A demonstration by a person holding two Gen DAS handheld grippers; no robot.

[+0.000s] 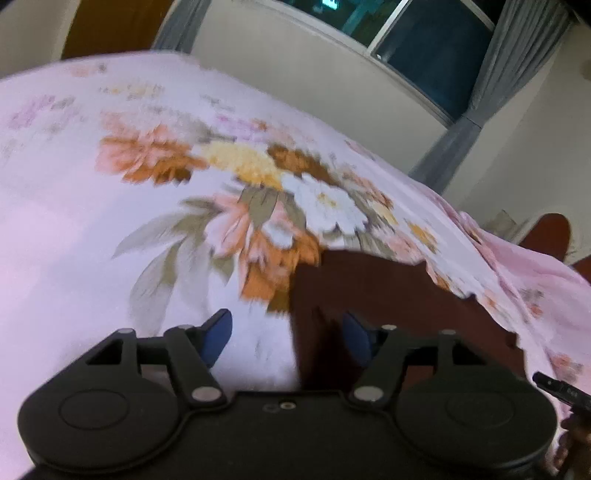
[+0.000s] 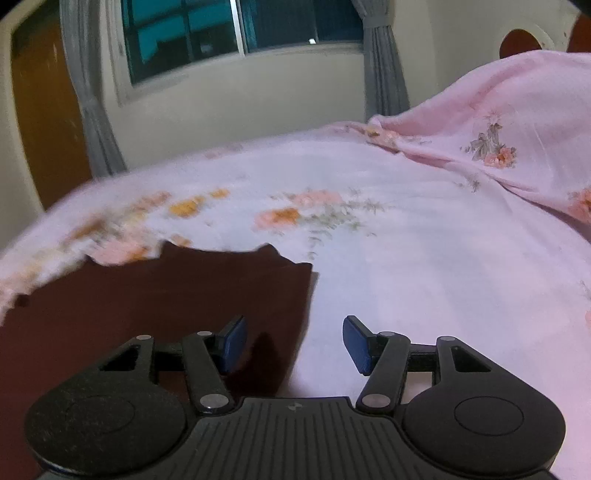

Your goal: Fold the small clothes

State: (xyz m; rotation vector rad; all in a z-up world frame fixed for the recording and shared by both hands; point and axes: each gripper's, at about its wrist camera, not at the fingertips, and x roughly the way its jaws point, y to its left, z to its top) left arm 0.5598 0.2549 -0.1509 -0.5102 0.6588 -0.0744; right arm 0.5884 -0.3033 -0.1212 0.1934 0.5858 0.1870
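A dark maroon garment lies flat on the floral bedsheet, its edge between the wide-open, empty fingers of both the left gripper and right gripper.

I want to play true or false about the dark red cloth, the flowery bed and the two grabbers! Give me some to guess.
1. The dark red cloth lies on a flowery pink bedsheet. True.
2. The right gripper is squeezed shut on the cloth. False: its jaws stand open, and the cloth's edge lies between them.
3. The left gripper is open too. True.
4. The window shows bright sunshine. False: the glass looks dark bluish.
5. Grey curtains hang beside the window. True.
6. The bedsheet has blue stripes. False: it has orange, pink and white flowers.
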